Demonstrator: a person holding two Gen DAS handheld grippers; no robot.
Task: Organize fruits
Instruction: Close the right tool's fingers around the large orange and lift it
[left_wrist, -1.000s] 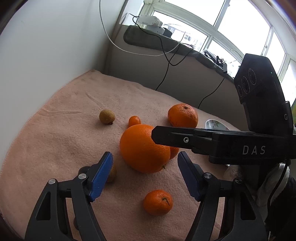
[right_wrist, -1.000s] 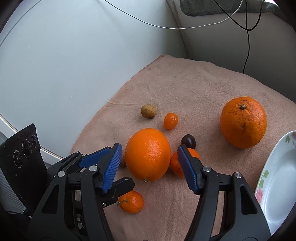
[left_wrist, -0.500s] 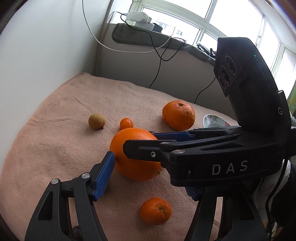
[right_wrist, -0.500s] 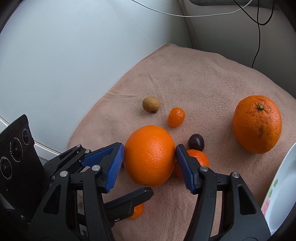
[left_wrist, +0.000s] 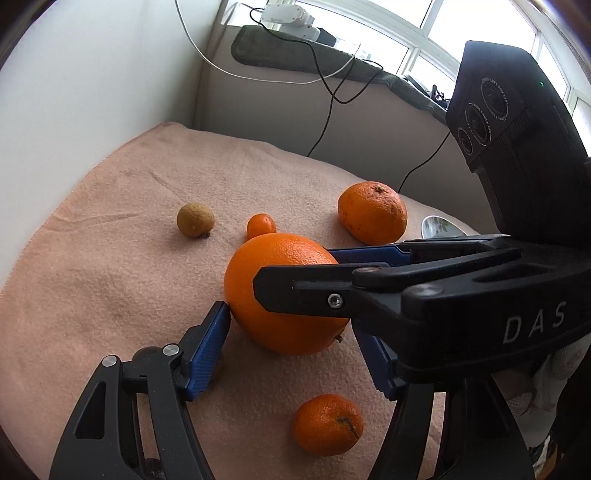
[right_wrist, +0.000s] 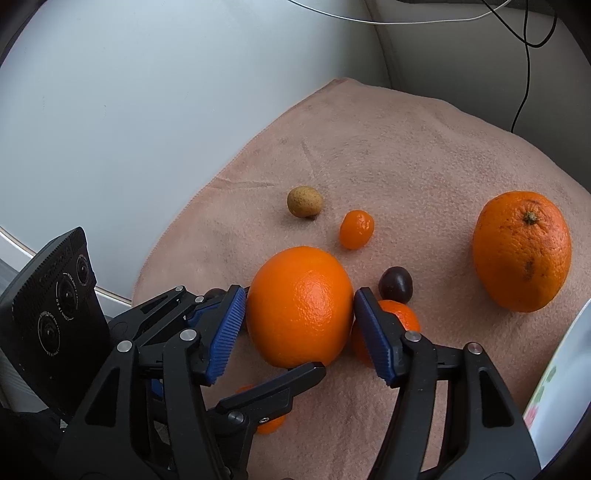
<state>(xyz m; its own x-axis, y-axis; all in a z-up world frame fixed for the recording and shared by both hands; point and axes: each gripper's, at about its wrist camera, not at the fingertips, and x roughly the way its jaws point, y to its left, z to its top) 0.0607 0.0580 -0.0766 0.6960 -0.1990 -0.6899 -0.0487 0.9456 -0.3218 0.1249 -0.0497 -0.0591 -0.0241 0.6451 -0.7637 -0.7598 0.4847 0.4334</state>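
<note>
A large smooth orange (right_wrist: 299, 304) lies on the pink towel (right_wrist: 388, 155). My right gripper (right_wrist: 299, 328) is shut on it, both blue pads touching its sides. My left gripper (left_wrist: 291, 343) is open around the same orange (left_wrist: 280, 295), with its left pad (left_wrist: 210, 343) touching or nearly touching the fruit. A rougher big orange (right_wrist: 522, 251) lies at the right. A small mandarin (left_wrist: 327, 424) lies near me, and another mandarin (right_wrist: 402, 317) sits behind the right finger.
A kumquat (right_wrist: 356, 229), a brown longan (right_wrist: 304, 201) and a dark round fruit (right_wrist: 395, 284) lie on the towel. A white flowered plate (right_wrist: 557, 391) is at the right edge. A wall (right_wrist: 147, 110) stands to the left, with cables at the back.
My right gripper has moved forward and closed onto the large orange. My left gripper has moved in, so its jaws now flank the same orange.
</note>
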